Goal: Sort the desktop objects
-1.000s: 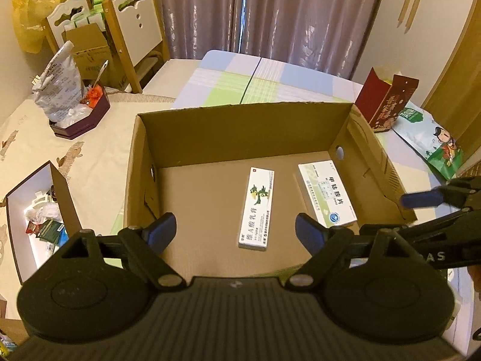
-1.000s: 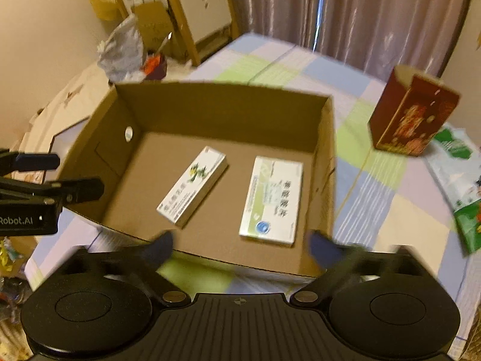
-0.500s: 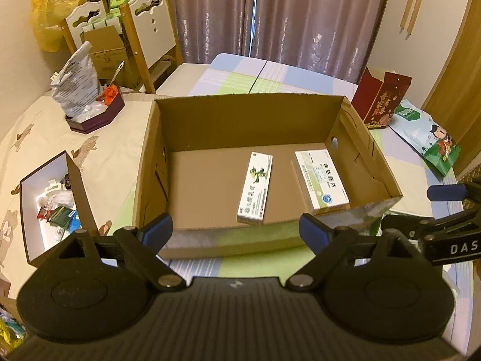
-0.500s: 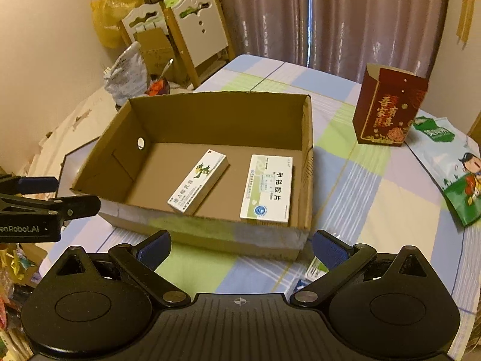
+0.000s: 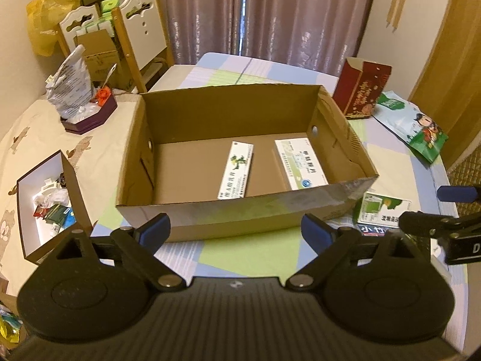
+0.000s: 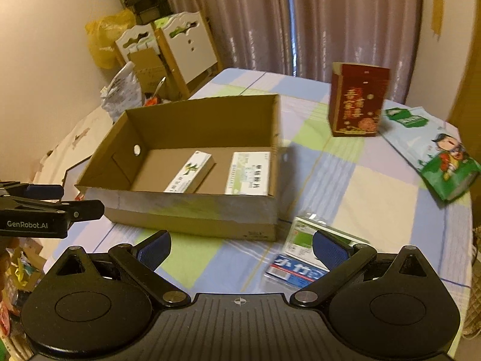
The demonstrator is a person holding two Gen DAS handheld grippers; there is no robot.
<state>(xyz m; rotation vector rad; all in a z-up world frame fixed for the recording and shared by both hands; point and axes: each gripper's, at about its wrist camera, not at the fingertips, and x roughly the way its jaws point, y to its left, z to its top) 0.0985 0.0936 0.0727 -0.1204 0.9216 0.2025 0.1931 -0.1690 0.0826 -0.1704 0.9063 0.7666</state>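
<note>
An open cardboard box (image 5: 246, 210) sits mid-bench, holding two flat medicine cartons: a narrow white one with a green plant mark (image 5: 236, 170) and a wider white-green one (image 5: 300, 164), side by side near its right wall. Two more packs (image 6: 303, 255) lie on the bench just off the box's near right corner. The left gripper (image 5: 237, 231) is opening with nothing between its jaws; the right gripper (image 6: 242, 248) stands apart, empty. The bench wears a pastel checked cloth (image 6: 345, 180); curtains (image 5: 270, 15) hang behind.
</note>
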